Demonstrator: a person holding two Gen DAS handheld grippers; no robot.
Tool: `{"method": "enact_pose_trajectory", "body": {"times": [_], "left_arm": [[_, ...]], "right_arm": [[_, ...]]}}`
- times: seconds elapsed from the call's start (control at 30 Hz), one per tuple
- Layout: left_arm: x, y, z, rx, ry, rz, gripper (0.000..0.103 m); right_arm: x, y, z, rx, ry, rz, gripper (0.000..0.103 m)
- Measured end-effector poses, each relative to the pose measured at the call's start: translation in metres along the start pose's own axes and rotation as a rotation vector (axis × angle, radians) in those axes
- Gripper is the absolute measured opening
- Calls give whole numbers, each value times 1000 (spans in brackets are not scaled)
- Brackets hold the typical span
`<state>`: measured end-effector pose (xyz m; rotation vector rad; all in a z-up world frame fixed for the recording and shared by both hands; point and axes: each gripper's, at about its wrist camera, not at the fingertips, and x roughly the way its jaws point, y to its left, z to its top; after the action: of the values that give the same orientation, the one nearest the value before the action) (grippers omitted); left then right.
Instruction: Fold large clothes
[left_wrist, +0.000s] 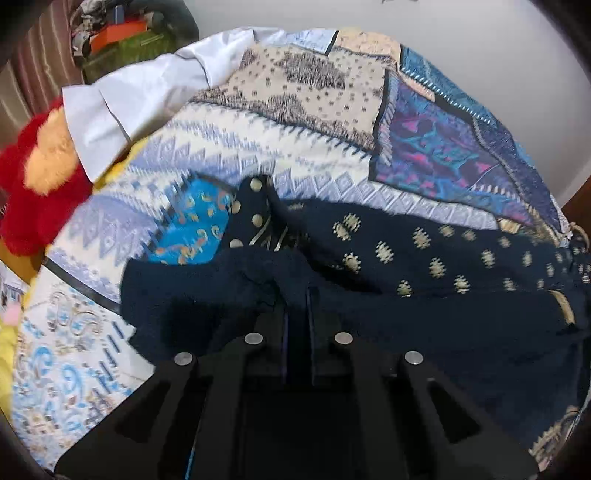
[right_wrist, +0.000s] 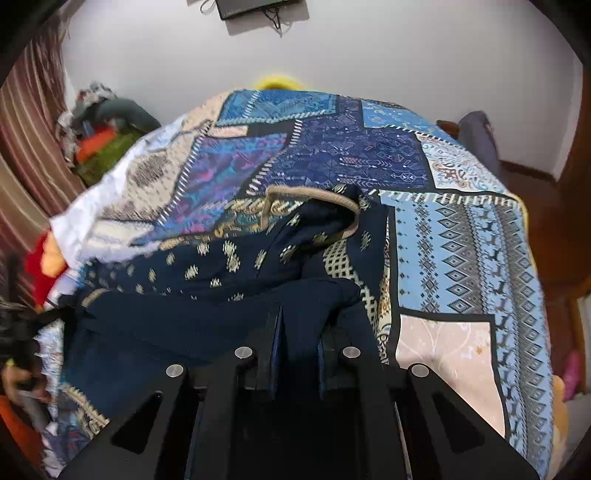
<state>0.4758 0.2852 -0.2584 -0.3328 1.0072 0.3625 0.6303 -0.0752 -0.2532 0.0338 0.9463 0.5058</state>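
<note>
A dark navy garment (left_wrist: 424, 258) with small cream motifs lies on the patchwork bedspread (left_wrist: 258, 155). My left gripper (left_wrist: 297, 295) is shut on a fold of the navy cloth, which runs between its fingers. In the right wrist view the same garment (right_wrist: 229, 266) spreads to the left, with its beige-trimmed neckline (right_wrist: 314, 195) lying ahead. My right gripper (right_wrist: 295, 314) is shut on another fold of the navy cloth. The fingertips of both are hidden in the fabric.
A white cloth (left_wrist: 122, 99) lies at the bed's far left. A red and orange plush toy (left_wrist: 40, 173) sits beside it. A pile of clutter (right_wrist: 107, 140) stands by the striped curtain (right_wrist: 26, 147). The bed's right edge (right_wrist: 532, 295) drops to a wooden floor.
</note>
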Motion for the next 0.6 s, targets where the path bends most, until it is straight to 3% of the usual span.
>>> {"method": "enact_pose_trajectory", "body": {"times": [0.13,0.23,0.27,0.33,0.4,0.47,0.6], "left_arm": [[-3,-10,-4,112,2,62,13],[-14,-12,-1,160,29,78,18],[-19,-10,2,157,30,93,33],[-45,-3,10,137,-9,81,42],[-76,1,15,138,-89,110,62],[-107,2,16,165,-172,133,72],[-137,-2,5,215,-203,80,76]], "right_arm": [[-15,-22,4,33,16,61,11],[-38,-47,8,44,-19,-196,11],[-45,-57,9,52,-19,-231,11],[-61,-72,7,80,-12,-181,11],[-80,-78,3,97,-24,-125,11],[-98,-73,-3,79,-38,-95,11],[-119,-40,-17,-16,-52,-32,11]]}}
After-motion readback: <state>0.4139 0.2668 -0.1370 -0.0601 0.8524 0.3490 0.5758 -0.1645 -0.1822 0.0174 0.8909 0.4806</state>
